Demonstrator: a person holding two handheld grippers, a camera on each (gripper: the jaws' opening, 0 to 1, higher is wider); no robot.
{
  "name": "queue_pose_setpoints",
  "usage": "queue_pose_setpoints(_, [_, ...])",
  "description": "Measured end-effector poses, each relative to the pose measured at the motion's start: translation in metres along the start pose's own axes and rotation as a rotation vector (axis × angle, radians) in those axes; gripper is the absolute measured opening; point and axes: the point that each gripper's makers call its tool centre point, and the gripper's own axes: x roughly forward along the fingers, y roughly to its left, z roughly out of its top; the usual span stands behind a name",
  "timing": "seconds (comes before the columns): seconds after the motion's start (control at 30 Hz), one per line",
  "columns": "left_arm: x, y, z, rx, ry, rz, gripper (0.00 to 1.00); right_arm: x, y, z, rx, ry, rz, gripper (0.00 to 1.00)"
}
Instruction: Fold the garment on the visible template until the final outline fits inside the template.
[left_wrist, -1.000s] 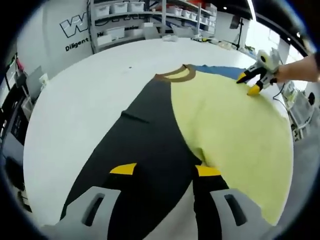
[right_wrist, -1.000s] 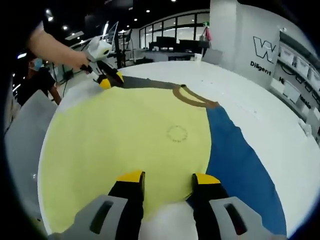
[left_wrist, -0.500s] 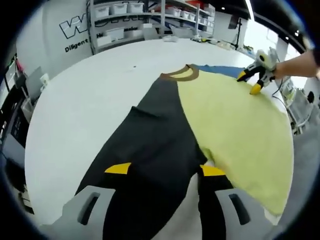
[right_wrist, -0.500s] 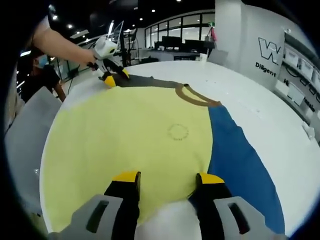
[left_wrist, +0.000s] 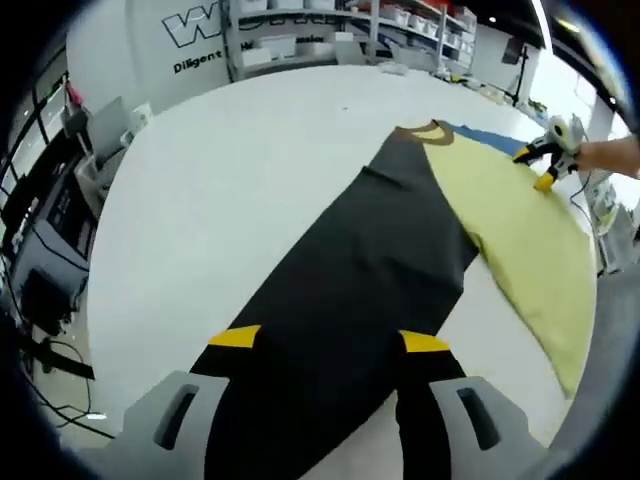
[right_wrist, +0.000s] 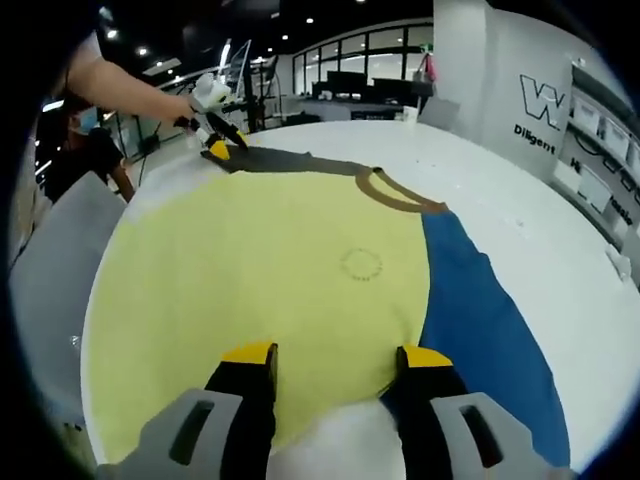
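The garment (right_wrist: 280, 270) lies spread out flat on the big white table (left_wrist: 230, 170). It is a shirt with a yellow middle part, one black sleeve (left_wrist: 350, 290) and one blue sleeve (right_wrist: 480, 320), and a brown collar (right_wrist: 395, 195) at the far end. Both sleeves lie fully stretched to the sides and no fold is visible, so I judge that the folding has hardly started and almost all of it remains. I cannot make out any template outline under or around the cloth, so whether the shape will fit it cannot be said now. The left gripper (left_wrist: 328, 340) hangs over the black sleeve with its jaws apart, one yellow tip on each side of the cloth, gripping nothing. The right gripper (right_wrist: 338, 355) hangs at the near edge of the yellow part, just beside the seam of the blue sleeve, its jaws also apart and empty. Probably the sleeves must first be folded inward. Behind the table stand shelves (left_wrist: 330, 35) with white boxes.
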Motion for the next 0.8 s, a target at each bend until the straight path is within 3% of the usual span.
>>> queue_pose_setpoints(0.47, [-0.002, 0.016, 0.002, 0.036, -0.034, -0.03, 0.62, 0.0, -0.001, 0.0, 0.0, -0.001, 0.005, 0.45])
queue_pose_setpoints(0.6, [-0.001, 0.014, 0.004, 0.037, -0.023, -0.027, 0.62, 0.0, 0.003, 0.002, 0.021, 0.014, 0.018, 0.51])
queue_pose_setpoints(0.67, [-0.002, 0.01, 0.004, 0.038, -0.016, -0.026, 0.63, -0.006, -0.004, 0.003, 0.026, 0.023, -0.004, 0.53])
queue_pose_setpoints(0.77, [-0.007, 0.003, 0.01, 0.054, -0.04, -0.028, 0.63, -0.027, -0.027, 0.013, 0.13, -0.068, -0.075, 0.53])
queue_pose_setpoints(0.8, [-0.007, 0.003, 0.011, 0.055, -0.045, -0.025, 0.63, -0.038, -0.04, 0.007, 0.154, -0.07, -0.118, 0.53])
